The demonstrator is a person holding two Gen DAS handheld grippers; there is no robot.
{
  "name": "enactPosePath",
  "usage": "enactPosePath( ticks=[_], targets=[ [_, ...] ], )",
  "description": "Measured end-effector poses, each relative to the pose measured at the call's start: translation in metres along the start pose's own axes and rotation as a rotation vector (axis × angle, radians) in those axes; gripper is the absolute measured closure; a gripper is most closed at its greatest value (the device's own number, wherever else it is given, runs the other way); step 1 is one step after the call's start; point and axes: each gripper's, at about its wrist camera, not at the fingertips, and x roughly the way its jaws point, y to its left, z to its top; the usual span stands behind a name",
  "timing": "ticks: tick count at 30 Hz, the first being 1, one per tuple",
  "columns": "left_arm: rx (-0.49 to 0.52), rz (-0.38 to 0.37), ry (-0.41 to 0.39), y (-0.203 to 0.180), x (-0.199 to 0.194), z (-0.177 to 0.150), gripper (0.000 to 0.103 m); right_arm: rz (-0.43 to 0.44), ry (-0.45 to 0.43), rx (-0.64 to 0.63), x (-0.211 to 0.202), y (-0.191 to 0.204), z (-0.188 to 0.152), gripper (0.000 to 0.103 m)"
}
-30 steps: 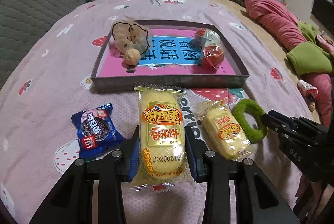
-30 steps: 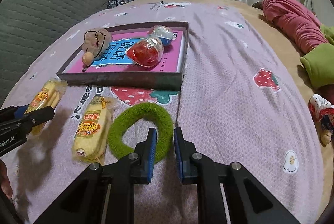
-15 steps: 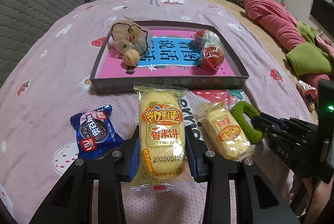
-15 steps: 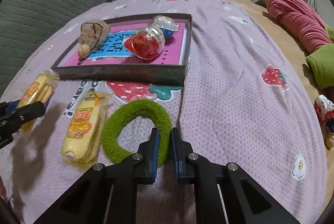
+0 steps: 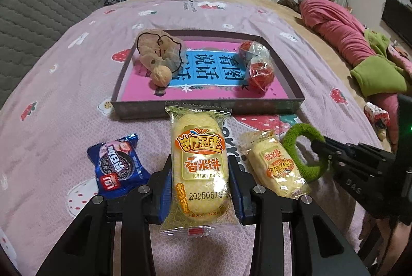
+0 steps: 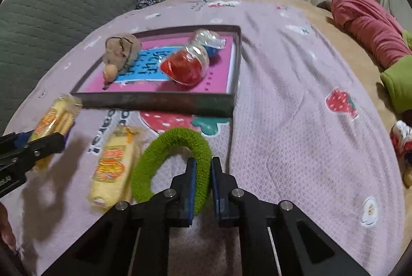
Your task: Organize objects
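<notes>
- Left gripper (image 5: 200, 179): enters its own wrist view from 6 o'clock, fingers pointing toward 12 o'clock; black linkage arms spread wide, blue pads (image 5: 164, 195) pressed against both long sides of the rice cracker packet (image 5: 199, 165); jaws closed on it.
- Same unit in the right wrist view (image 6: 38, 144): dark fingers reach in from 9 o'clock, tips toward 3 o'clock.
- Right gripper (image 6: 203, 174): enters from 6 o'clock, jaws nearly together, blue pads (image 6: 191, 188) pinching the green hair ring (image 6: 177, 144), which stands raised off the bedspread.
- Same unit in the left wrist view (image 5: 324, 147): black body reaches in from 3 o'clock, tips toward 9 o'clock.
</notes>
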Motion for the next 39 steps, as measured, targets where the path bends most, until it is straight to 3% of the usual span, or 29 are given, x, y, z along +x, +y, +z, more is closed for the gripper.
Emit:
enactPosePath(
  ticks=[23,39],
  targets=[
    [0.011,-0.009,-0.113,-0.004,-0.084,0.029,0.064,-0.041,-0.221,-0.057,-0.124,0.034,0.045,0.092],
    [0.016,0.026,-0.177,0.020,-0.126,0.065,0.064,-0.030,-0.293,-0.109,-0.160,0.076,0.081,0.092]
  ],
)
